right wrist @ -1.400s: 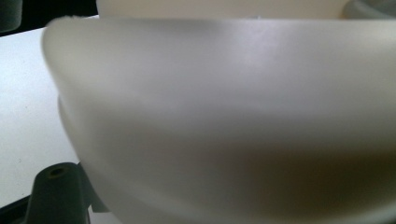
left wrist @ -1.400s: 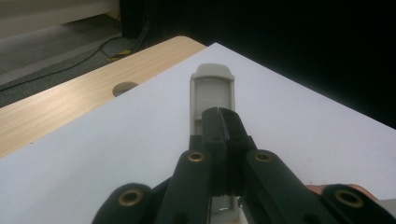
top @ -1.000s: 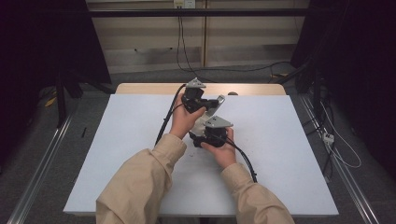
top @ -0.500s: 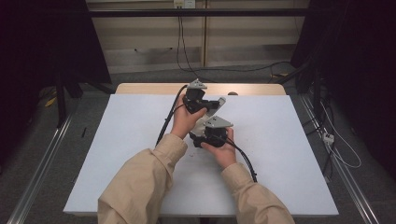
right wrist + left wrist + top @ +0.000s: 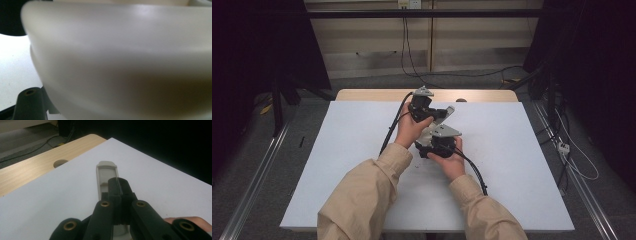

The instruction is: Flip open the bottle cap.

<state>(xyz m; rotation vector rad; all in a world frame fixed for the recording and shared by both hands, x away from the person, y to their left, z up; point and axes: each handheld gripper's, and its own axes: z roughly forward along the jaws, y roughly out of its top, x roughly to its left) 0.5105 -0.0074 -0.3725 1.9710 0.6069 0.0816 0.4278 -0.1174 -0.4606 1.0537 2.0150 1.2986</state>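
Jaws of the left hand-held gripper (image 5: 117, 192) pinch a grey strip (image 5: 106, 173).

The white tabletop (image 5: 337, 165) lies bare on both sides of the hands. The left gripper (image 5: 424, 107) and right gripper (image 5: 437, 142) crowd each other mid-table, a pale object (image 5: 107, 173), possibly plastic, wedged between them.

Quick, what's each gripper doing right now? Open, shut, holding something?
Left gripper: shut on the pale grey strip.
Right gripper: shut; a blurry whitish thing sits close, hold unclear.
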